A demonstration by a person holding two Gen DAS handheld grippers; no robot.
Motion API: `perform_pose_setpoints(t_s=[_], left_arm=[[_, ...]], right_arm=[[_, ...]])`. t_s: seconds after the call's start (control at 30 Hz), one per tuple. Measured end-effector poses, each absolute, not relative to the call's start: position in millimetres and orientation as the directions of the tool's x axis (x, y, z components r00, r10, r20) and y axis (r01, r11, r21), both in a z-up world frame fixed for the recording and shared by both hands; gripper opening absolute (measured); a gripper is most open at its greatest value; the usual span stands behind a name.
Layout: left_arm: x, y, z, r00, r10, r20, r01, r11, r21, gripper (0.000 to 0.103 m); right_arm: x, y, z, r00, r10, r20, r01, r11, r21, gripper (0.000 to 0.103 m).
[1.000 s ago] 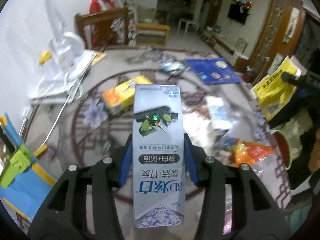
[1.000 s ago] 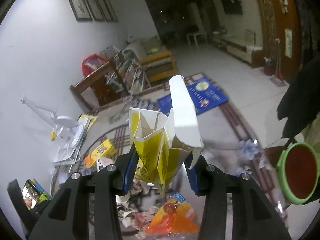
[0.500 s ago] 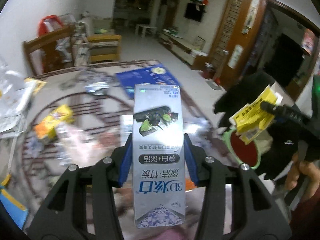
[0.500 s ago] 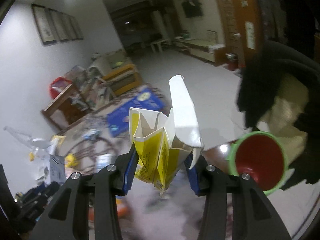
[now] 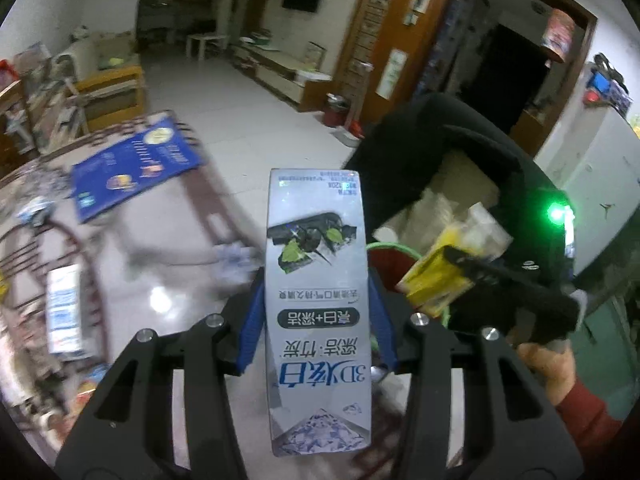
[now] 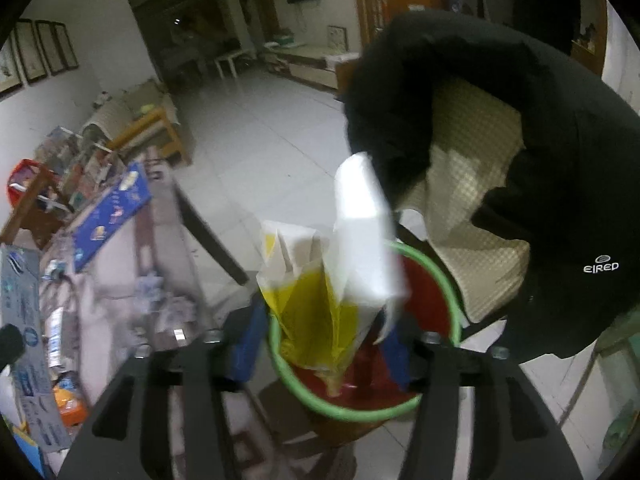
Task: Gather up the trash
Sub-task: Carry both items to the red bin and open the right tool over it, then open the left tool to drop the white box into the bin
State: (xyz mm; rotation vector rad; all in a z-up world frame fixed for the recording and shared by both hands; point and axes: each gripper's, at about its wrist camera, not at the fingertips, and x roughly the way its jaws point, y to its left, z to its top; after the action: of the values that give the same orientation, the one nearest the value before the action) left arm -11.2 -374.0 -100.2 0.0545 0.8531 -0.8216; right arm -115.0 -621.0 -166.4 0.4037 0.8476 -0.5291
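Now the right gripper (image 6: 320,344) is hanging directly above the red bin with the green rim (image 6: 448,300), and its jaws are opening around the torn yellow and white carton (image 6: 332,292), which is standing upright between them with its lower end already inside the rim. The blue pads seem to be no more pressing on it. The left gripper (image 5: 316,324) is gripping the silver toothpaste box (image 5: 316,280) tightly, with the long axis pointing forward along the fingers. For this hand the bin (image 5: 390,258) is lying ahead and to the right, so the right hand is nearer.
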Motion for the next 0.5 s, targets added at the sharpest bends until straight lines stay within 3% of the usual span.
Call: perform_pose_setpoints(t_s=[0.13, 0.43, 0.5], left_arm=[[-16, -432, -108, 0.322, -0.647, -0.692, 0.718, 0.643, -0.267, 0.046], [-32, -540, -134, 0.189, -0.688, -0.701, 0.834, 0.49, -0.255, 0.047], [-37, -554, -137, 0.21, -0.676, -0.706, 0.846, 0.488, -0.215, 0.061]], right_arm=[[-129, -645, -164, 0.551, -0.329, -0.767, 0.624, 0.772, 0.118, 0.078], [-180, -692, -147, 0.525, -0.424, -0.738, 0.722, 0.681, 0.121, 0.08], [-187, -698, -147, 0.518, -0.43, -0.739, 0.735, 0.667, 0.127, 0.08]])
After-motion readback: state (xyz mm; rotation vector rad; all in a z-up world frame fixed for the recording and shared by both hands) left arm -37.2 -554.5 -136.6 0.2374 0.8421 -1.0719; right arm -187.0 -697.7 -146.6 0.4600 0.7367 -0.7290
